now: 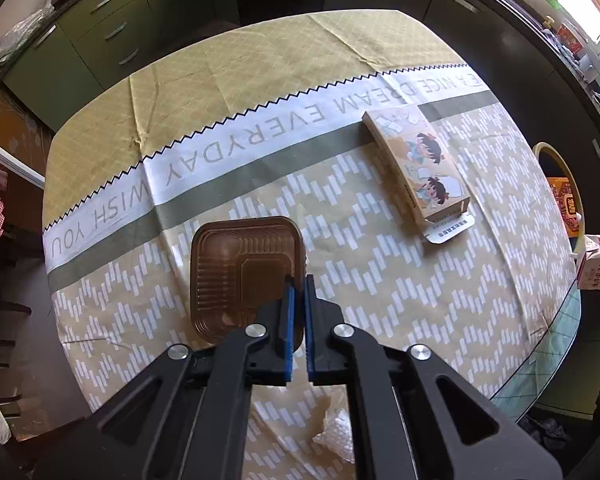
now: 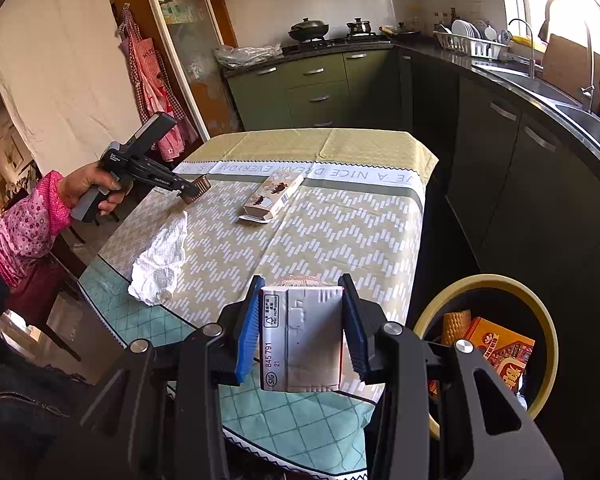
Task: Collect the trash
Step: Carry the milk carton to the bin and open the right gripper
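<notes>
A brown plastic tray (image 1: 244, 276) is pinched by its rim in the nearly closed left tool (image 1: 299, 284) above the table (image 1: 380, 300). A milk carton (image 2: 302, 336) is clamped in the right tool (image 2: 300, 320) beside the bin (image 2: 548, 344).

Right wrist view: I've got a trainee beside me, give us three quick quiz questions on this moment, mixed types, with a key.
1. True or false: the right gripper is shut on the milk carton.
2. Multiple choice: the left gripper holds A) the crumpled paper towel, B) the brown plastic tray, C) the cartoon box.
3. Fill in: the yellow-rimmed bin stands on the carton's ____ side in the right wrist view.

Key: 1 true; 2 B; 3 right.
</notes>
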A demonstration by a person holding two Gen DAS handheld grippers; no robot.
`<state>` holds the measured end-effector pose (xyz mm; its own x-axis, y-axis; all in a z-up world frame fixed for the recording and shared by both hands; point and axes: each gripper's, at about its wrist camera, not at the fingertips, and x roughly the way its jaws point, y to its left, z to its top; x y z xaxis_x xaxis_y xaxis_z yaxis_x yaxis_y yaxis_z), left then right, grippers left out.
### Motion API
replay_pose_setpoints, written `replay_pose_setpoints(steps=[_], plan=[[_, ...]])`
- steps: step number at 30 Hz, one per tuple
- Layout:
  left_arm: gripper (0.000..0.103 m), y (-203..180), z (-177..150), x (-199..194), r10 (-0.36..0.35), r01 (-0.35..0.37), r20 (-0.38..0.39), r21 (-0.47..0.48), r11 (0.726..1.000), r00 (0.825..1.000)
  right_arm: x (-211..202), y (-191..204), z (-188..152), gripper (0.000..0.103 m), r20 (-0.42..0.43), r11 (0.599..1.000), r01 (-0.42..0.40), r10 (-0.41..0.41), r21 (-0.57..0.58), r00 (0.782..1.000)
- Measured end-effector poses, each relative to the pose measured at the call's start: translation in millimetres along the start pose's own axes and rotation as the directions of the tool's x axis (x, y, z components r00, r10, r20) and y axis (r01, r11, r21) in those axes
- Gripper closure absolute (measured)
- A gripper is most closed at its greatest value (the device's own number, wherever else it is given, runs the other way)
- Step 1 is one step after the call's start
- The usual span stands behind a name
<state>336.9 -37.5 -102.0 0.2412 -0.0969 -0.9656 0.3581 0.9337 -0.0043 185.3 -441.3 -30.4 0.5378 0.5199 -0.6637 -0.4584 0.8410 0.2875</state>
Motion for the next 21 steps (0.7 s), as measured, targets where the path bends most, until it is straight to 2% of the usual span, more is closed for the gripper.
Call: replay_pose_setpoints(steps=[3,6,8,11,13,16,18,21], plan=[[0.099,-6.5,-1.5,-13.7,0.002,-0.003,0.027,0.024,1.000,1.000,-2.6,0.6,4.0,0.065,0.011,1.000,-0.007,0.007,0.002,1.000],[0.099,-12.4,-0.7,-27.2,-0.003,0.002,0.047,0.040,0.999,0.999,-16.8,-11.2,7.4,0.065,0.048,0.999,0.029,-0.030,0.030,0.998],[0.099,-12.9,-2.4,-37.1,-0.002,-0.002,0.067,0.051,0.999,0.998,-33.0,-28.9,8.1,0.065,0.087,0.995,0.076,-0.083,0.071,0.993],[0.099,-19.7,-3.1,-48.3,-0.018,0.012,0.087,0.066,0.998,0.996,-54.5,-67.5,0.9,0.065,0.136,0.970,0.175,-0.199,0.171,0.970],[0.099,-23.1,-4.3,-53.3,-0.024,0.017,0.094,0.076,0.997,0.995,-58.1,-93.4,-8.5,0.065,0.138,0.946,0.230,-0.265,0.230,0.954],[0.099,-30.5,-4.5,-59.1,-0.033,0.024,0.095,0.090,0.996,0.995,-46.2,-130.2,-25.7,0.065,0.108,0.914,0.259,-0.305,0.312,0.946],[0.099,-35.9,-2.8,-60.0,-0.033,0.023,0.091,0.101,0.995,0.995,-34.9,-152.4,-37.4,0.065,0.105,0.901,0.229,-0.285,0.370,0.953],[0.099,-45.8,-0.7,-61.0,-0.030,0.020,0.088,0.115,0.993,0.996,-15.7,-187.1,-53.9,0.064,0.090,0.873,0.121,-0.185,0.473,0.979]])
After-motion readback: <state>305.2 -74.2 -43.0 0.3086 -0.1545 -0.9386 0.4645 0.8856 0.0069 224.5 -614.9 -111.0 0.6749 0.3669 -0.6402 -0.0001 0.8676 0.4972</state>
